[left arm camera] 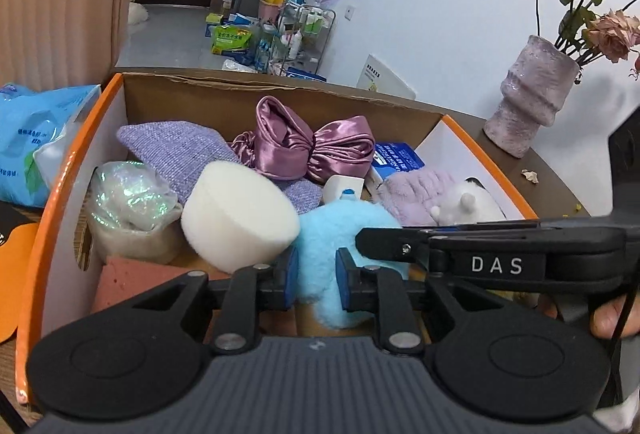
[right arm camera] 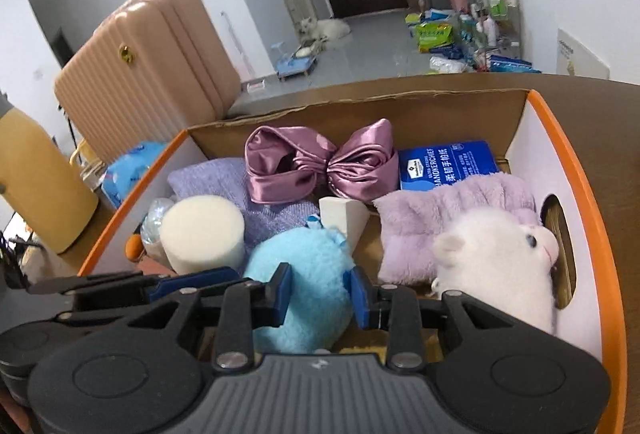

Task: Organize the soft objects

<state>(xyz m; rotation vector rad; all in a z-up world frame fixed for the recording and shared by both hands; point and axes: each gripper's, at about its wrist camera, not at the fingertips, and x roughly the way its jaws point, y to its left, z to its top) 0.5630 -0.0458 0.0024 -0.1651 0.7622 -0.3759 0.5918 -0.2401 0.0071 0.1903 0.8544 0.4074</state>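
A fluffy light-blue plush lies at the near side of an orange-rimmed cardboard box. My left gripper is shut on it, its blue pads pressing into the fur. My right gripper pinches the same plush from the other side. Around it lie a white foam cylinder, a purple satin bow, a lilac knit cloth, a lilac fluffy cloth and a white plush cat.
A blue handkerchief pack sits at the box's back, an iridescent bag and pink sponge on its left. Outside stand a vase of dried roses, a blue wipes packet, a yellow bottle and a pink suitcase.
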